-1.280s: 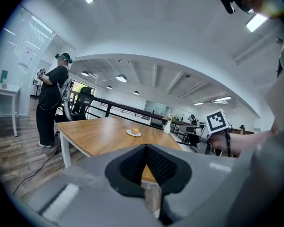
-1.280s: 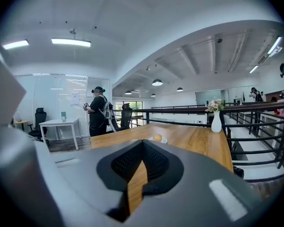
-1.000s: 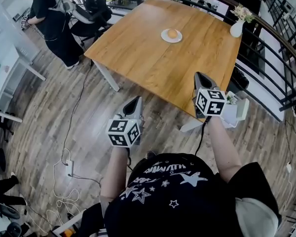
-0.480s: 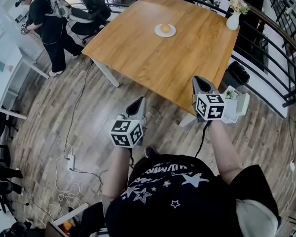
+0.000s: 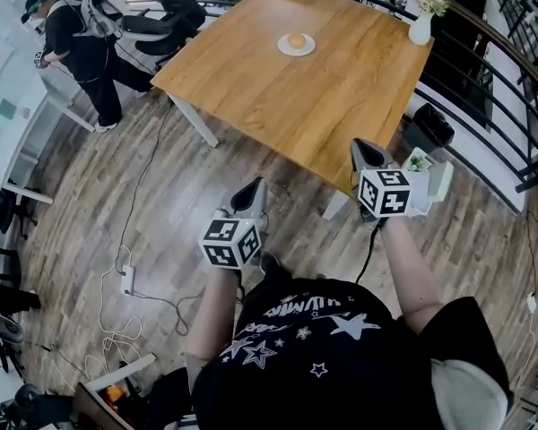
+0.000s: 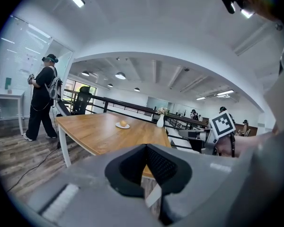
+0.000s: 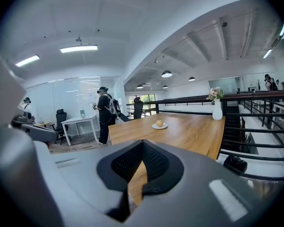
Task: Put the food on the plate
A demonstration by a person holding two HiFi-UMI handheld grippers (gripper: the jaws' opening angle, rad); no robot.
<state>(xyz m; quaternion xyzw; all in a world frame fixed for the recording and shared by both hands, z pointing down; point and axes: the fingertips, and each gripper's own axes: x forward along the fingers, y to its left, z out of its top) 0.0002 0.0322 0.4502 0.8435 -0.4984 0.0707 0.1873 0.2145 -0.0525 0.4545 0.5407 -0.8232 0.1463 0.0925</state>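
**Head view:** The bench (image 5: 323, 97) lies cornerwise, with one corner toward the wearer. The plate (image 5: 307, 50) sits near the far corner, set in from both edges. The food (image 5: 296, 40) is in its middle, with bare wood all round. A vase (image 5: 420, 27) stands at the right corner. The left claw (image 5: 255, 186) hangs over the floor (image 5: 117, 195), off the near-left edge. The right claw (image 5: 363, 146) is by the near corner. A railing (image 5: 511, 79) runs past the right edge, and a person (image 5: 72, 43) stands beyond the left corner.

**Left gripper view:** The left claw (image 6: 146, 145) is closed on nothing. The food (image 6: 123, 123) is well beyond it, across open bench. It looks round, and no long axis shows.

**Right gripper view:** The right claw (image 7: 142, 142) is likewise closed and empty. The food (image 7: 159, 123) sits on the plate past bare wood.
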